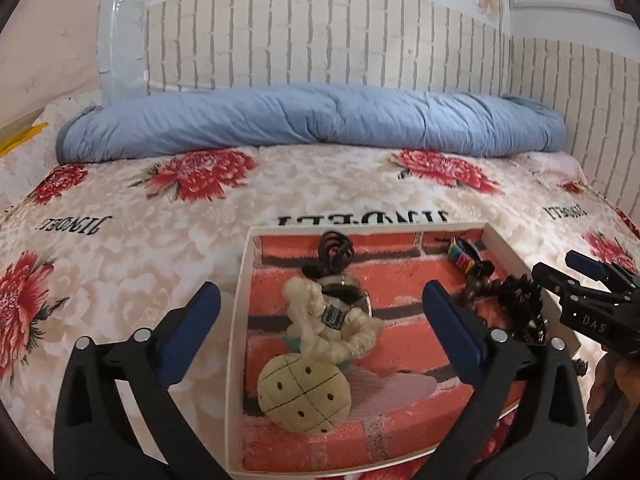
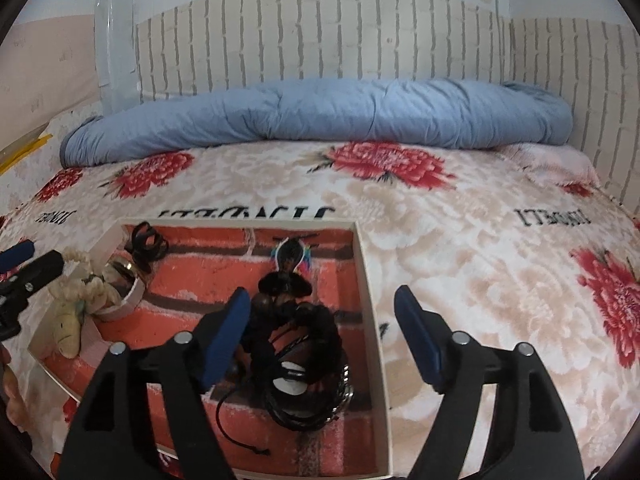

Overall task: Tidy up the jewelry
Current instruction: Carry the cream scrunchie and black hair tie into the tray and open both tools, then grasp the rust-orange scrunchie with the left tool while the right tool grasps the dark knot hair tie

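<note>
Jewelry sits in a shallow white box (image 1: 240,320) with a red brick-print floor, which lies on the flowered bedspread (image 1: 120,280) near its front edge. Going left to right in the left wrist view: a cream pineapple charm (image 1: 304,396) on a knotted cream cord (image 1: 332,320) lies by the box's left wall, partly covering a metal bangle (image 1: 348,286) whose far side is hard to make out; a black coiled cord (image 1: 334,252) lies at the back edge; a rainbow band (image 1: 464,256) rests in the back right corner; a dark tangle of beaded bracelets (image 2: 304,360) fills the right side, its strands too knotted to separate.

My left gripper (image 1: 320,332) hangs over the box's left half, jaws spread wide, gripping nothing; its left finger is outside the wall, its right finger hides part of the beads. My right gripper (image 2: 324,340) hovers low over the box's right wall, also gaping wide and empty, its left finger just beside the dark tangle; whether it touches, I cannot tell. A blue quilt (image 2: 320,116) lies rolled along the far edge.
</note>
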`<state>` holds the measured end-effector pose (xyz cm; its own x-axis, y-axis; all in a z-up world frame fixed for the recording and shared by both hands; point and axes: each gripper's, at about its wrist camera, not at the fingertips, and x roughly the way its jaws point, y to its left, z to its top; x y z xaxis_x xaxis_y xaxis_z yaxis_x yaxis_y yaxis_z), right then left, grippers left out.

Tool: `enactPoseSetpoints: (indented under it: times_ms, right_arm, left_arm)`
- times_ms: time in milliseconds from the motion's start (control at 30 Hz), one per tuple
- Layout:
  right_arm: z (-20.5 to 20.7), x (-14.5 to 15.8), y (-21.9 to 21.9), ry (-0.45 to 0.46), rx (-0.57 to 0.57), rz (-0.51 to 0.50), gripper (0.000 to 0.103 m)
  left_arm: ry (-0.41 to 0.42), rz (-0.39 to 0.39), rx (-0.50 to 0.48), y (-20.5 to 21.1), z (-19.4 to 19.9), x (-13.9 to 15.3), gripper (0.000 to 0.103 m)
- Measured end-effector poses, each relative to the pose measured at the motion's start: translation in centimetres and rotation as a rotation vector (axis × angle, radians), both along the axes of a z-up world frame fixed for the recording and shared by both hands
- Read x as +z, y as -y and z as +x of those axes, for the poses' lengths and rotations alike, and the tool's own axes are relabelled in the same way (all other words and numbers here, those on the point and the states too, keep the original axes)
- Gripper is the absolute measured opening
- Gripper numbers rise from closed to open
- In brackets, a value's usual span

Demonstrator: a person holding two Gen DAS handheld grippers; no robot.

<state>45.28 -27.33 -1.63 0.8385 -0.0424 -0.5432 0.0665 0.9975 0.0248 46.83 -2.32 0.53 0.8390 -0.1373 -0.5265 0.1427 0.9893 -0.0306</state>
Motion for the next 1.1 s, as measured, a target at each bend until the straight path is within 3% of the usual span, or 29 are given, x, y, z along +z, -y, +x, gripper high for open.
enactPoseSetpoints:
  times_ms: [133,600,867,1100]
  right_arm:
    - [-0.6,0.6,0.3,0.032,-0.018,-0.008,0.084]
    - [-3.1,2.4,0.3,0.069,-0.041,-0.071,0.084]
    - [-7.8,3.9,2.5,0.047,-0.051,-0.061,0.084]
    - [-11.4,3.3,5.6,0.02,-0.097,-0.043,0.084]
  left_arm:
    - [0.016,-0.011,0.02,-0.3,-0.5,0.7,0.098]
    - [0.002,0.012,0.063,-0.4,-2.4,1.4,0.098]
    - [0.031,0.066,0.072,1.1,-7.8,4.2,0.098]
    - [-0.014,0.029,0.071,1.4,-12.2,4.1,0.098]
